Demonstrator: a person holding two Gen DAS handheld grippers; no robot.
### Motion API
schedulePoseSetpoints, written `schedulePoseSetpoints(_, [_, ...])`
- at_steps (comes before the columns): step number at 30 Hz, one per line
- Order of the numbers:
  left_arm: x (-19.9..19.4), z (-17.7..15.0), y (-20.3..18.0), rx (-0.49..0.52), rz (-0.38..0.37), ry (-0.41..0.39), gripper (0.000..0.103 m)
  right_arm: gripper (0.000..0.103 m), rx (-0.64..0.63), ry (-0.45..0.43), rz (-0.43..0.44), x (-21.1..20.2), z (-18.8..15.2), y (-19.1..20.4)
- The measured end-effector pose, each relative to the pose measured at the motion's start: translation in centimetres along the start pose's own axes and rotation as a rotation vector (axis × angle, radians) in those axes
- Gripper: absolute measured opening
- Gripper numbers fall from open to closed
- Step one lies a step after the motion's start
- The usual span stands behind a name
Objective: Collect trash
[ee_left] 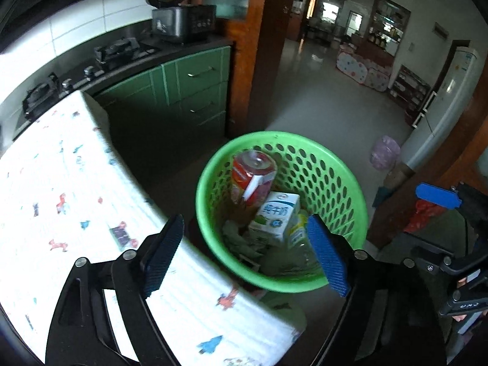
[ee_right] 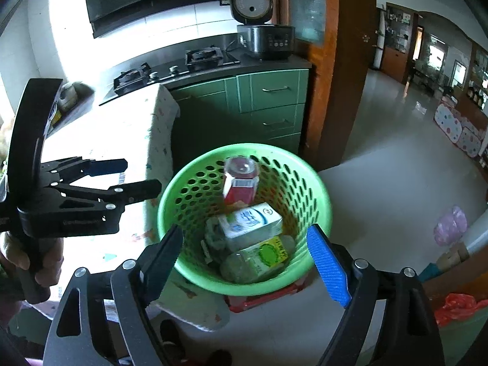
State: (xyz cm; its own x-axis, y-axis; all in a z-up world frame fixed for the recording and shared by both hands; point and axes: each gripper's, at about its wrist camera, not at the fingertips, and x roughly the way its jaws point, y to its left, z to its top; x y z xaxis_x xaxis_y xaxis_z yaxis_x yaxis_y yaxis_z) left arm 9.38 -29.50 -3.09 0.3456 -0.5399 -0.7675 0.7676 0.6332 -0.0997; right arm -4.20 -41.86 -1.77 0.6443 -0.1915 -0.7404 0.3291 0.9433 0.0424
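A green perforated basket (ee_left: pixel 332 164) (ee_right: pixel 195 180) stands on a red stool beside the table. Inside it lie a red can (ee_left: pixel 253 174) (ee_right: pixel 241 180), a white milk carton (ee_left: pixel 276 213) (ee_right: pixel 250 224), a clear plastic bottle with a green and yellow label (ee_right: pixel 259 259) and some crumpled grey trash (ee_left: pixel 241 238). My left gripper (ee_left: pixel 244 256) is open and empty above the basket's near rim; it also shows in the right wrist view (ee_right: pixel 143 174). My right gripper (ee_right: pixel 244 262) is open and empty over the basket's near side; it shows at the right edge of the left wrist view, one blue finger (ee_left: pixel 437 195) visible.
A table with a white patterned cloth (ee_left: pixel 76 201) (ee_right: pixel 128 134) stands left of the basket. Behind are green cabinets (ee_left: pixel 189 91) with a gas stove (ee_right: pixel 170 67) and a rice cooker (ee_right: pixel 262 36). A pink bag (ee_left: pixel 384 152) and a fridge (ee_left: pixel 448 97) are at the right.
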Motion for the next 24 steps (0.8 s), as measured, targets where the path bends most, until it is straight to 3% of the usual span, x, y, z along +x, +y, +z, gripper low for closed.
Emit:
schedulePoseSetpoints(14, [-6.2, -3.0, 4.4, -0.093, 0.132, -0.067, 0.097, 0.086, -0.042, -0.038, 0.068, -1.8, -0.1, 4.3])
schedulePoseSetpoints(24, [-9.0, -6.1, 7.3, -0.168, 0.218, -0.069, 0.098, 0.09, -0.037, -0.029, 0.123, -1.9, -0.6, 6.2])
